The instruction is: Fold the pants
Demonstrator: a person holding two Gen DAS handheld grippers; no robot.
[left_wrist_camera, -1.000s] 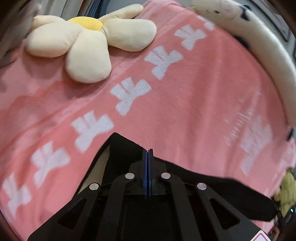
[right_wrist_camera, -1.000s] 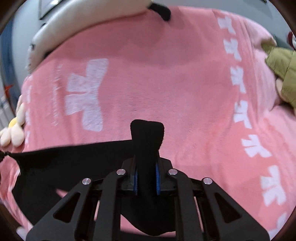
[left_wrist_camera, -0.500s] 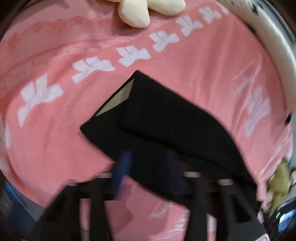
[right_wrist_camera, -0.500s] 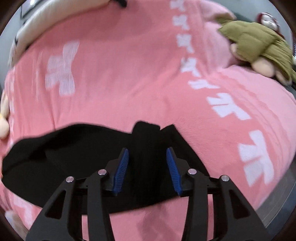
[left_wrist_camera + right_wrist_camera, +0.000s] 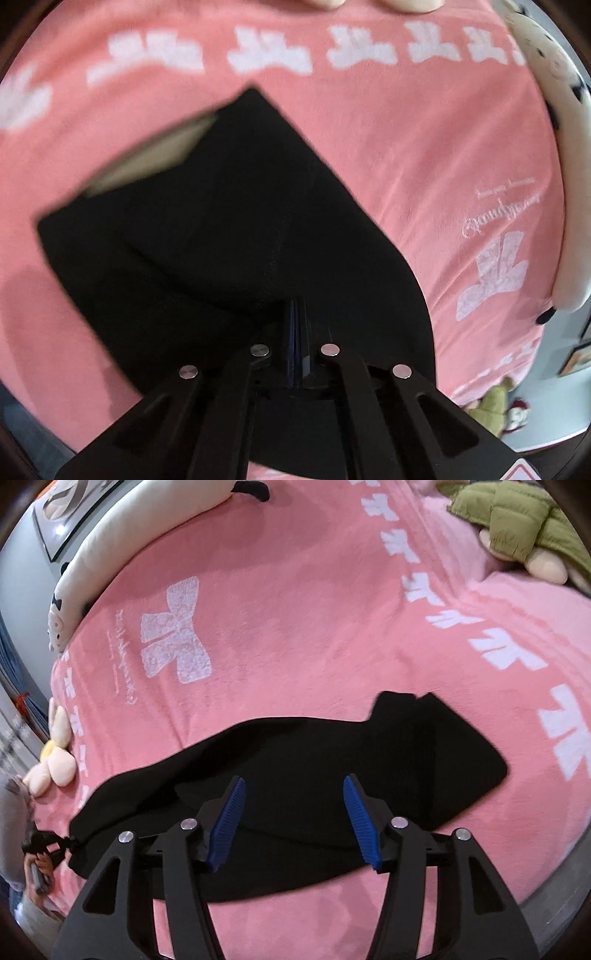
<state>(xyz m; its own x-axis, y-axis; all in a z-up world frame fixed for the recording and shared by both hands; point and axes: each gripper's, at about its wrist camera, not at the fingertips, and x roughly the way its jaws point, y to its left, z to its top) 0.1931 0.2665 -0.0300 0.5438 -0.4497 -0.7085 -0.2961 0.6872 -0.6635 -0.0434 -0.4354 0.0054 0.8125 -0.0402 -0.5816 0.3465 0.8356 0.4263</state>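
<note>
Black pants (image 5: 295, 782) on pink blanket (image 5: 295, 609) (folded), left gripper (image 5: 294, 314) closed, right gripper (image 5: 293, 819) spread wide

A: The left hand-held gripper (image 5: 295, 314) has its jaws pressed together, but black on black pants (image 5: 229, 229), can't tell if cloth is pinched.

B: Yeah, and the flower plush (image 5: 391, 3) is chopped off by the top edge. Far pants corner (image 5: 255, 96) is blurry too.
</note>
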